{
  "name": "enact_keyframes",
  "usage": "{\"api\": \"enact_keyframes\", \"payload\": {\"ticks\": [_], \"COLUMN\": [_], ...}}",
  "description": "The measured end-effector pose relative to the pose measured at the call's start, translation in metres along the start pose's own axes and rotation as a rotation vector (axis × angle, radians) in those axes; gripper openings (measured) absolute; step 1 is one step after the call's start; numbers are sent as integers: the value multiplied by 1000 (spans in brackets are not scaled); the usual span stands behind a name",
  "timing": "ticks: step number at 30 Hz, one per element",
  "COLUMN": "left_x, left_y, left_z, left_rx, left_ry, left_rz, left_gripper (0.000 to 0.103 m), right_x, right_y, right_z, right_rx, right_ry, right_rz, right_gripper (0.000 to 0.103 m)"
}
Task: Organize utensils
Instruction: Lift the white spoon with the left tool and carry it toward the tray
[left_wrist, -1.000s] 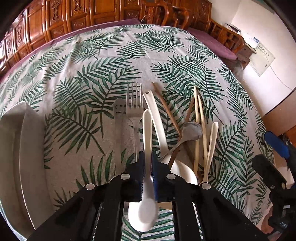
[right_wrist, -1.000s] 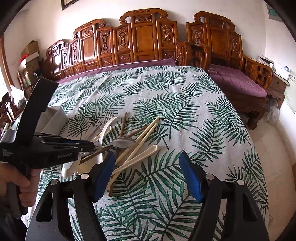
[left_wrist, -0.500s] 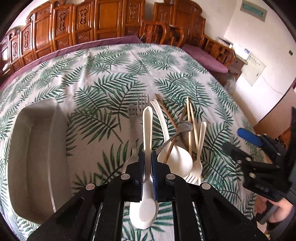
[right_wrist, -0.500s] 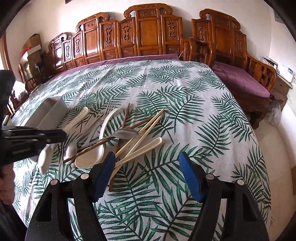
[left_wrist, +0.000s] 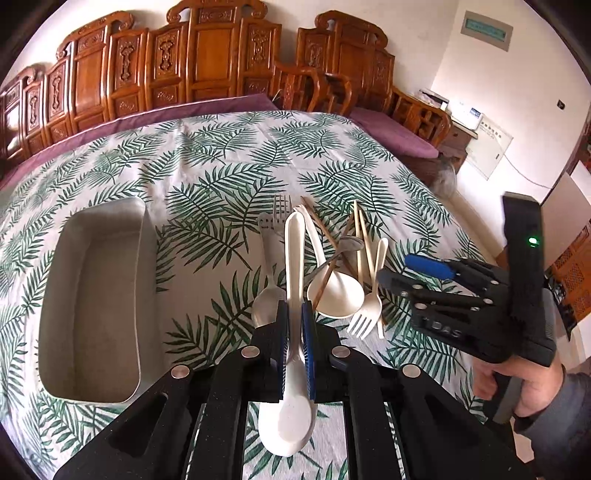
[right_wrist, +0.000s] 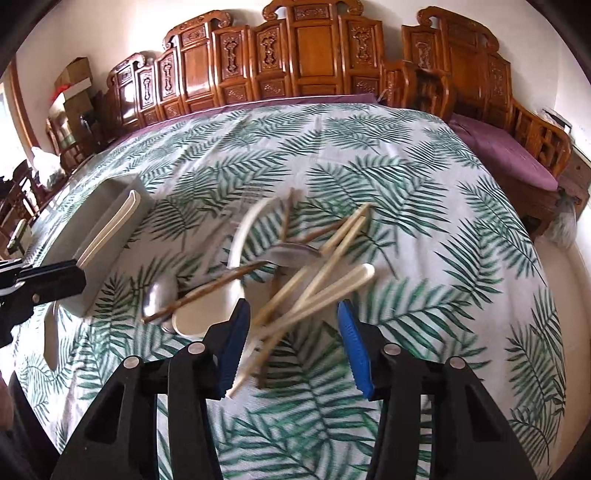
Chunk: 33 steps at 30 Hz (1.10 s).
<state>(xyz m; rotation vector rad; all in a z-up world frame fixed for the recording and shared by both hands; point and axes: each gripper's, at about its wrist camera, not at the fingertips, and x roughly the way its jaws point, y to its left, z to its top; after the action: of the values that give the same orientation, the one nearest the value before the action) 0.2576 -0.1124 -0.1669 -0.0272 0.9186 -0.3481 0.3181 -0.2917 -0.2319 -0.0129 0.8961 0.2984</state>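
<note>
- Palm-print surface (left_wrist: 221, 177) before carved wooden benches (left_wrist: 207, 70)
- Left tool (left_wrist: 294, 332) clamps a cream spoon (left_wrist: 291, 406)
- Right tool (right_wrist: 291, 343), jaws just narrowing, half-wide around pale chopsticks (right_wrist: 317, 291), untouched

Home living room: carved wooden bench (left_wrist: 207, 70), leaf-print tablecloth (right_wrist: 424, 206).

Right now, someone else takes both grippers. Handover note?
Left gripper: shut on a cream spoon, lifted clear of the pile, handle pointing away.
Right gripper: open, jaws have just been closing, tips around the near ends of the pale chopsticks and cream fork; no pad contact visible.
Grey tray: left of the pile, nothing in it.
Done: nothing sorted yet.
Left: drop the spoon in the tray, then the metal spoon, metal fork, large cream spoon, brown chopsticks.
</note>
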Motion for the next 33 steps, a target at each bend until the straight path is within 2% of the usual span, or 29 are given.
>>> {"api": "enact_keyframes", "payload": {"ticks": [5,8,12,17,21,27,31,33], "left_x": [-10,-12,-15,-17,-18,-23,-27,-29], "left_y": [7,10,13,15,14,18,18,18], "left_z": [-2,-4,-5,-7,-9,-10,-10,-10], "left_rx": [-11,-18,-26,-33,-31,-36,-37,-35], "left_ry": [-17,-19,-27,-30,-32,-39,-46,-48], "left_rz": [-2,-1,-4,-15,-18,-22,-21,-20], "left_gripper": [7,7,7,7,7,7,7,7], "right_x": [6,9,18,28,31,22,14,12], "right_y": [11,12,-10,-23,-14,-15,-22,-25], "right_z": [6,5,1,1,2,-6,-7,-7], "right_rx": [17,14,75,142,117,137,147,148], "right_ry": [13,21,63,109,135,148,143,148], "right_rz": [31,1,-52,-8,-47,-54,-72,-70], "right_gripper": [49,47,42,42,41,27,6,4]}}
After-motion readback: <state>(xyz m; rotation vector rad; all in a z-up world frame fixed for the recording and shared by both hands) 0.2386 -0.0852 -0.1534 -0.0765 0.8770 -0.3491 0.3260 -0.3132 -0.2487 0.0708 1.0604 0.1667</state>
